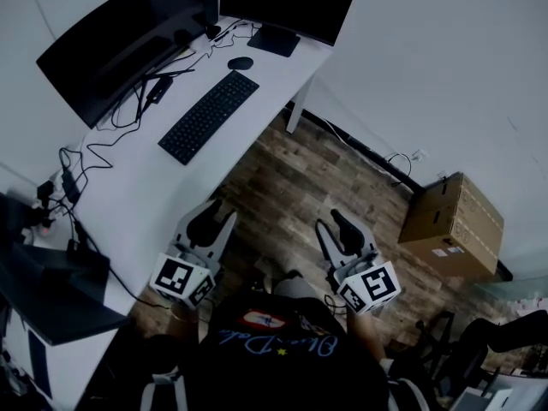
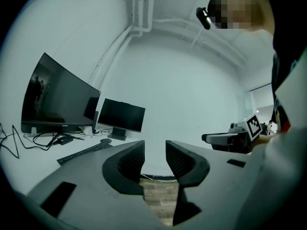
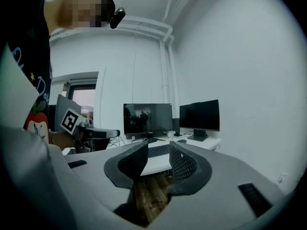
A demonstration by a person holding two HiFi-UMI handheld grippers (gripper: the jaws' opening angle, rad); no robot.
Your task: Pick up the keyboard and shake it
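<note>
Black on the white desk point(image 1: 137, 187), the keyboard point(image 1: 208, 116) lies flat and slanted, close along the desk's floor-side edge. A mouse point(image 1: 241, 62) sits just past its far end. Behind it stand a wide curved monitor point(image 1: 111, 45) and a smaller monitor point(image 1: 287, 2). Loose cables point(image 1: 86, 157) trail over the desk on the keyboard's far side, from the monitor feet down to a dark bulky thing point(image 1: 51, 289) at the near end, which I cannot identify.

Nothing lies on the keyboard. A strip of bare desk runs between it and the near end. The side toward the wooden floor point(image 1: 291, 187) is open. A white desk leg point(image 1: 295, 114) stands near the far corner. A cardboard box point(image 1: 452, 225) rests against the wall to the right, well clear of both hands.

The left gripper point(image 1: 221, 212) is held about level over the desk's near edge, pointing along the desk toward the keyboard and well apart from it. The right gripper point(image 1: 332, 223) hangs beside it over the floor, tipped slightly down, with the keyboard visible in the distance past its tips. Both sets of jaws stand apart with nothing between them. Only floor boards and the desk edge show through the gaps.
</note>
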